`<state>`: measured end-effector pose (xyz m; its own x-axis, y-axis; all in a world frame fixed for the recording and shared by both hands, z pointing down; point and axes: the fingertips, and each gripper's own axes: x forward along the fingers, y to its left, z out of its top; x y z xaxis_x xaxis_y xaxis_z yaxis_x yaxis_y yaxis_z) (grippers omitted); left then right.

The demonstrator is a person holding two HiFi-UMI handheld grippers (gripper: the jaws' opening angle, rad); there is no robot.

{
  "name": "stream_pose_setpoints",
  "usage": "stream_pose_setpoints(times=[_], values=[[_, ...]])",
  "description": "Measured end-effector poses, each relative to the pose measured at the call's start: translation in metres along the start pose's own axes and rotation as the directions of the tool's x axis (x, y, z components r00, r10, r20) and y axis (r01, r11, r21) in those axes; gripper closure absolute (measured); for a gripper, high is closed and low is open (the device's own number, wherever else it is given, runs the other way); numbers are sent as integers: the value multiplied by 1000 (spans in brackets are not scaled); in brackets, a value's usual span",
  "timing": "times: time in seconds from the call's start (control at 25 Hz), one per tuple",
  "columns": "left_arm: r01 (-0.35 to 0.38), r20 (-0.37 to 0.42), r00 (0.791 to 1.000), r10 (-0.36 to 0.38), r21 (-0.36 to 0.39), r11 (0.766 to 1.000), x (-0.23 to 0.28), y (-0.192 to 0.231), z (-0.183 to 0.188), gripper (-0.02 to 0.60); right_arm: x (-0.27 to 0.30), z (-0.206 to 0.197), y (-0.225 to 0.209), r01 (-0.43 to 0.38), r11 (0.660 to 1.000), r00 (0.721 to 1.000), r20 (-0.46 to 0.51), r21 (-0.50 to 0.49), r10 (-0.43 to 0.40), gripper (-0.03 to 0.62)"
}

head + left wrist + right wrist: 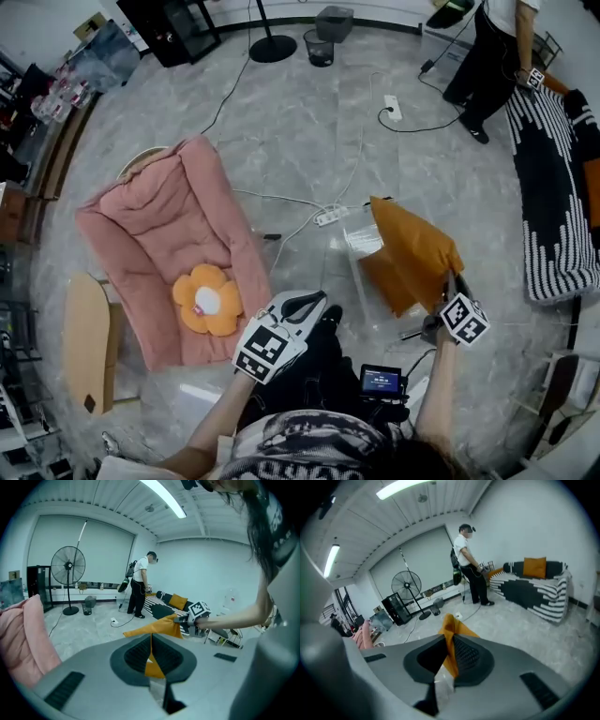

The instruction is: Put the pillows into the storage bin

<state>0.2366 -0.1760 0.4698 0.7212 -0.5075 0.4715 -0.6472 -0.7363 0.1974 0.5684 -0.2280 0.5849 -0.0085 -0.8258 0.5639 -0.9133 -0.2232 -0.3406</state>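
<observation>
Pillow: We hold the orange, square fabric pillow (412, 258) up in the air by its cover. In the head view it hangs over the clear plastic storage bin (356, 246), which stands on the grey marble-pattern floor (300, 141). We cannot tell if it touches the rim.
Left gripper: The left gripper (151, 656) is closed on a thin fold of the orange cloth.
Right gripper: The right gripper (449, 656) is closed on another fold, at the opposite end.
Handling: We judge the pillow light, soft and floppy. A pinch of loose cover may slip, so a corner or a seam is the better place to hold.
Bin: Its walls are thin and transparent, probably easy to push aside.
Other pillow: A flower-shaped yellow-orange plush cushion (206, 300) lies on the pink quilted lounge chair (159, 225), well apart from the bin.
</observation>
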Motion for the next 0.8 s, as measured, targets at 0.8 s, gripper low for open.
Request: stream_pose_setpoints(times=[0.8], values=[[-103,-33,994,100,-111,988,-3,75,-34,566,72,-180,104,-283,959,812,-532,1,240,447]])
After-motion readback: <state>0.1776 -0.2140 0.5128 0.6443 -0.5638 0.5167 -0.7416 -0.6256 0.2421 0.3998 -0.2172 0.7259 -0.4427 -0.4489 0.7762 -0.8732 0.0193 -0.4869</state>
